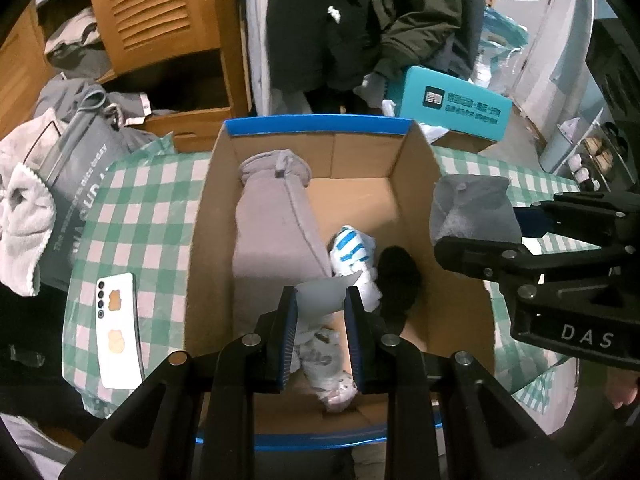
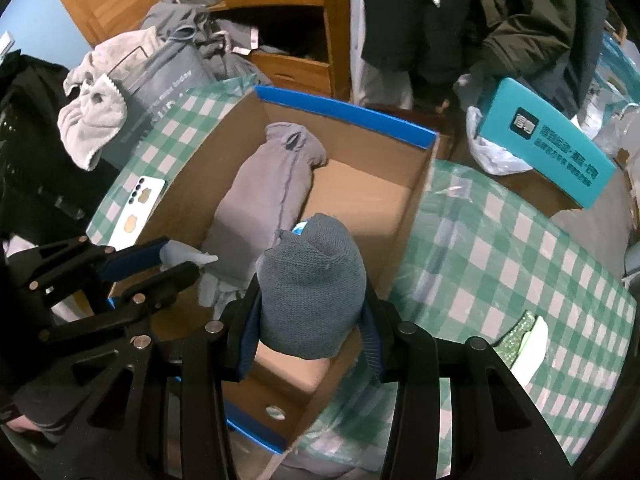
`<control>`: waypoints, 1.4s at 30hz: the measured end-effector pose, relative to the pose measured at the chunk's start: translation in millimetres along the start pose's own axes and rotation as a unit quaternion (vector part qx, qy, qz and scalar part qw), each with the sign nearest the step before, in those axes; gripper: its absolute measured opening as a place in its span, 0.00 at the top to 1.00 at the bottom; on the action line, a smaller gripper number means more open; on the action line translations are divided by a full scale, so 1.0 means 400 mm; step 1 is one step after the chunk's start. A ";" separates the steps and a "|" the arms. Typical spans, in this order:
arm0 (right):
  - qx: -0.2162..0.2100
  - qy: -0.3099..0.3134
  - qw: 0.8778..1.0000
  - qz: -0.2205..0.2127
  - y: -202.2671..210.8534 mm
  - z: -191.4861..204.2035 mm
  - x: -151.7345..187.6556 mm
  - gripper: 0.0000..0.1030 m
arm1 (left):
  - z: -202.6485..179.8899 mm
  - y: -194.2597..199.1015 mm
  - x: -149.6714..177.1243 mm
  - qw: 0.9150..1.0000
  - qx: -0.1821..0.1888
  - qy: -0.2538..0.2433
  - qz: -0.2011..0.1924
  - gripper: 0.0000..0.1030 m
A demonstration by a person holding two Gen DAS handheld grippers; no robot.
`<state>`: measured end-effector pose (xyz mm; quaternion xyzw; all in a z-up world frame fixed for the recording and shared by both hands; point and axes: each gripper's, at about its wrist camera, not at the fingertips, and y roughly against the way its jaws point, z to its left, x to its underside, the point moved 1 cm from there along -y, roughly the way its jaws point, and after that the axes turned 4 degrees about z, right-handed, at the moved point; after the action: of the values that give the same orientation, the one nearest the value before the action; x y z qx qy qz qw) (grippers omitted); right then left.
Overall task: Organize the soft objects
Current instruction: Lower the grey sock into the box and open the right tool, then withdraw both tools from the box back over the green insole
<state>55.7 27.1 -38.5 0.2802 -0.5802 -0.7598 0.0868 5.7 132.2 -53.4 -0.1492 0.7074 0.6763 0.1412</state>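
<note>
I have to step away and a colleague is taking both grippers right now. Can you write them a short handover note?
Left gripper: shut on a pale grey sock, held over the cardboard box.
Right gripper: shut on a rolled grey knit bundle, at the box's right edge.
Done: a grey rolled garment, a blue-striped sock and a black item already lie in the box.
Left: release both held pieces into the box. A glittery green item lies on the checked cloth; whether it belongs is unclear.
</note>
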 end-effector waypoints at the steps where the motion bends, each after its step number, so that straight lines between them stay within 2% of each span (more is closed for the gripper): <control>1: -0.001 0.001 1.000 0.002 -0.004 0.004 -0.001 0.58 | 0.005 -0.004 0.001 1.000 -0.001 0.002 0.001 0.77; 5: -0.003 0.005 1.000 0.009 -0.020 0.015 -0.008 0.58 | 0.015 -0.017 0.001 1.000 0.001 0.010 0.009 0.72; 7: -0.003 0.004 1.000 0.008 -0.023 0.016 -0.009 0.53 | 0.015 -0.022 -0.002 1.000 -0.001 0.011 0.010 0.66; 9: -0.001 0.003 1.000 0.007 -0.025 0.016 -0.011 0.45 | 0.014 -0.026 -0.005 1.000 0.001 0.011 0.011 0.64; 15: 0.009 -0.017 1.000 0.001 -0.019 -0.022 -0.008 0.31 | 0.012 -0.031 -0.007 1.000 -0.008 0.009 0.012 0.53; 24: 0.024 -0.041 0.999 0.000 -0.008 -0.074 0.012 0.21 | -0.011 -0.028 -0.010 1.000 -0.002 0.004 0.010 0.42; 32: 0.038 -0.045 0.998 0.002 0.006 -0.110 0.057 0.21 | -0.069 -0.030 -0.015 1.000 0.005 -0.021 0.011 0.42; 42: 0.053 -0.088 0.995 -0.001 0.039 -0.215 0.133 0.20 | -0.153 -0.021 -0.027 0.999 0.006 -0.051 0.006 0.37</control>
<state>53.9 -73.5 -55.7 0.2168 -0.6251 -0.7496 0.0200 19.1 70.8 -53.9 -0.1093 0.7040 0.6797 0.1741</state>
